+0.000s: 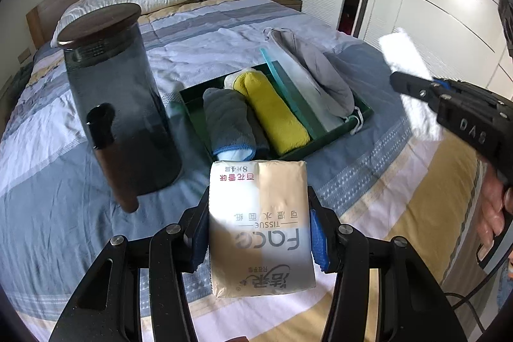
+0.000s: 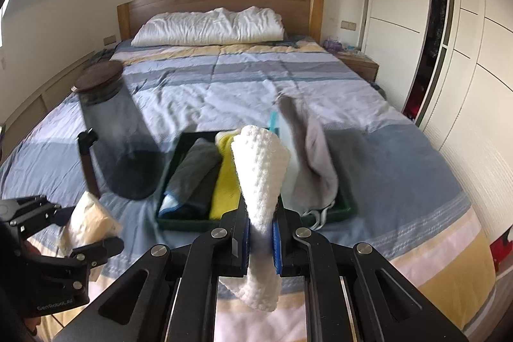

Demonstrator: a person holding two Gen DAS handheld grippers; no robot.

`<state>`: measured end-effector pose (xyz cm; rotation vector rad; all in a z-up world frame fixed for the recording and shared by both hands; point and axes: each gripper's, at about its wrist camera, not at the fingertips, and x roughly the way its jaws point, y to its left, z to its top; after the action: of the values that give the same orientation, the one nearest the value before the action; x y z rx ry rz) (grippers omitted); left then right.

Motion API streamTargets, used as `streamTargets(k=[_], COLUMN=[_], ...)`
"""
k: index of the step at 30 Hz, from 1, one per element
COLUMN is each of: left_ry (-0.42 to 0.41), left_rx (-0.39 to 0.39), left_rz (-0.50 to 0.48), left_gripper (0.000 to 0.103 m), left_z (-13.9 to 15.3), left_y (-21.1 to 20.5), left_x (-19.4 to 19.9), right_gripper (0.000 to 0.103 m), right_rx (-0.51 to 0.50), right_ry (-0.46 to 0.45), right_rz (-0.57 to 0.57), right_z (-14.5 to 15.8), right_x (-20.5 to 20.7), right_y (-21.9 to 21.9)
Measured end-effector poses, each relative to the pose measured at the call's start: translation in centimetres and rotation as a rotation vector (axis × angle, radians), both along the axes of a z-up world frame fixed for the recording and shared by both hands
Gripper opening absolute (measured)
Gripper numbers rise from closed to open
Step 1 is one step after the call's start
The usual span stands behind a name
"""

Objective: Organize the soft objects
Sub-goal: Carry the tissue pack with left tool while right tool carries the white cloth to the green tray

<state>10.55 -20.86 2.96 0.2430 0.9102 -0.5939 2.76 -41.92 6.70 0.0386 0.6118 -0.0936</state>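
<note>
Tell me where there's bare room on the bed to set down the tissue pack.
Bare bedspread lies between the tray and the pillow, and right of the tray toward the wardrobe. The tray is crowded with rolled cloths; the jar stands close on its left.

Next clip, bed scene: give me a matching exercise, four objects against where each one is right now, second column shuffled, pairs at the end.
Things:
1. tissue pack
2. white knit cloth
3. yellow towel
4. smoked glass jar

Places:
A. standing on the bed, left of the green tray
B. held in the right gripper
C. lying rolled in the tray
D. held in the left gripper

Pairs: 1-D, 2-B, 3-C, 4-A
</note>
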Motion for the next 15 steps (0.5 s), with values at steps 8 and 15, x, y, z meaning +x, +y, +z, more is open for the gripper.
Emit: streamTargets(k=[8, 15], left_ry=[-0.016, -0.035], left_rx=[-0.032, -0.077], left_rz=[0.023, 0.088], left_gripper=[0.046, 0.046], left_z=[0.6, 1.0], left_y=[-2.9, -5.7], left_x=[2.4, 5.6], right_gripper=[0.01, 0.01], right_rx=[0.0, -0.001], right_ry=[-0.041, -0.055], right_rz=[-0.007, 0.003], right_z=[-0.3, -1.1], right_x=[2.7, 5.5], right_y=[-3.0, -4.7])
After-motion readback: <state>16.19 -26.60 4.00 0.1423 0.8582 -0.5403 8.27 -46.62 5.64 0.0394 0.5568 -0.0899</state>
